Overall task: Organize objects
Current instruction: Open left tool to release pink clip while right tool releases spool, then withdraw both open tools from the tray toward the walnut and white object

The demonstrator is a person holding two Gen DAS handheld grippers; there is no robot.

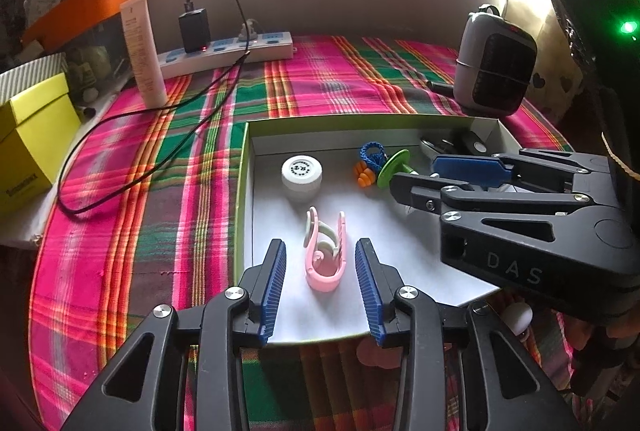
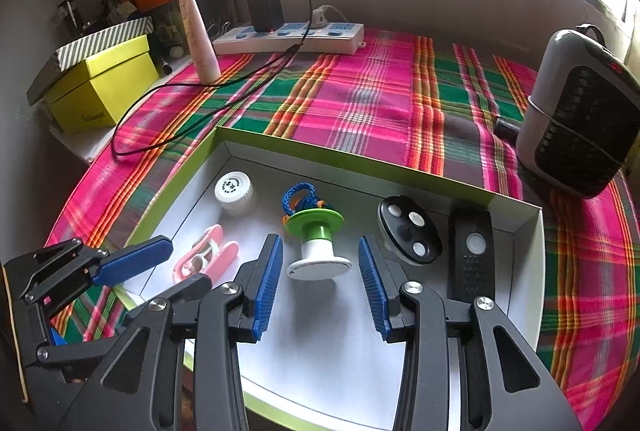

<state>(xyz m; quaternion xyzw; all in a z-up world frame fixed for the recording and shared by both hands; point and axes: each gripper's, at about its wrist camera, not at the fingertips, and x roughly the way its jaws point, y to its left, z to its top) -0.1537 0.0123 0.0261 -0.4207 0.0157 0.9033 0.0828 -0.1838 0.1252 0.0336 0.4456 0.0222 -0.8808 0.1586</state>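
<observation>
A shallow box [image 1: 242, 167] [image 2: 420, 173] with a green rim and white floor lies on the plaid cloth. In it lie a pink clip [image 1: 325, 251] [image 2: 204, 256], a white round jar [image 1: 301, 178] [image 2: 234, 189], a blue cord with orange beads [image 1: 371, 159] [image 2: 301, 196], a green-and-white spool [image 2: 318, 243] [image 1: 394, 166], a round black disc [image 2: 409, 231] and a black remote [image 2: 472, 255]. My left gripper [image 1: 321, 283] [image 2: 132, 263] is open, its fingers either side of the pink clip, not touching. My right gripper [image 2: 319, 285] [image 1: 424, 175] is open, straddling the spool.
A power strip [image 1: 228, 51] [image 2: 292, 35] with a black charger and trailing cable [image 1: 120, 135] lies at the back. A white tube [image 1: 143, 51] [image 2: 199, 39] stands at back left beside a yellow box [image 1: 32, 143] [image 2: 102, 87]. A grey heater [image 1: 494, 59] [image 2: 576, 119] stands at right.
</observation>
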